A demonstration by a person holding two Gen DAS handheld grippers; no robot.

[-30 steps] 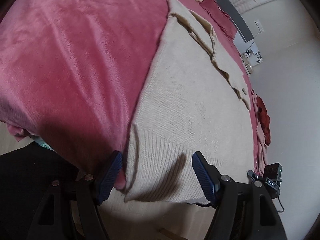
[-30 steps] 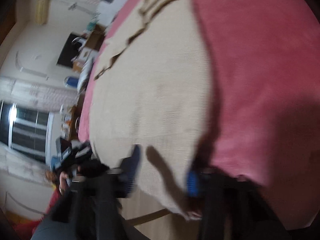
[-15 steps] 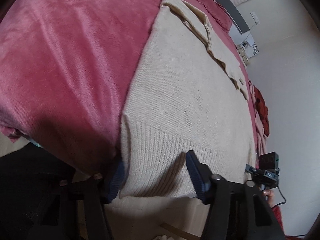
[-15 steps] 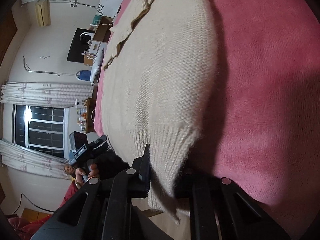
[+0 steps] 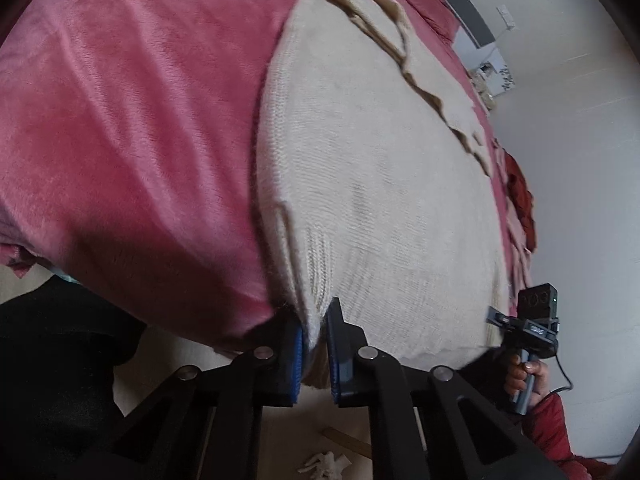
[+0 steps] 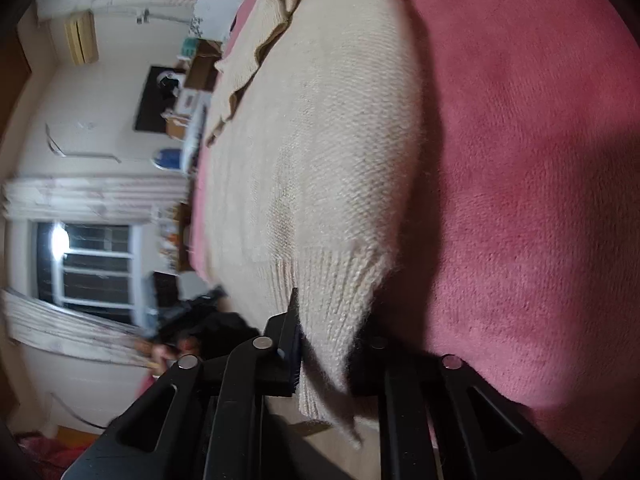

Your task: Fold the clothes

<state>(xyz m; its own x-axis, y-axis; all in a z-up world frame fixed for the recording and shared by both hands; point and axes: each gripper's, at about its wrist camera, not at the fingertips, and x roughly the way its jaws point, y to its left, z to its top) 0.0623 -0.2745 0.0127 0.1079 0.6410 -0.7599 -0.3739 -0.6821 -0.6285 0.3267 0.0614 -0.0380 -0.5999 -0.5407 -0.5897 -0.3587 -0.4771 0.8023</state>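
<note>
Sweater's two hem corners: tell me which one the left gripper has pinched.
The left gripper pinches the sweater hem corner bordering the open pink blanket; the other corner lies toward the white wall.

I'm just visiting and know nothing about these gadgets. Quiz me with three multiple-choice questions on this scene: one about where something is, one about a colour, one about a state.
1. Where does the sweater lie?
A. on the pink blanket
B. on a chair
C. on the floor

2. What colour is the sweater?
A. navy
B. cream
C. green

3. What is the left hand-held gripper doing?
A. hanging open in the air
B. shut on the sweater's ribbed hem
C. holding a hanger

Answers: 1 A, the knit is spread over pink plush; 2 B, pale cream yarn in both views; 3 B, its blue pads pinch the hem corner.
</note>
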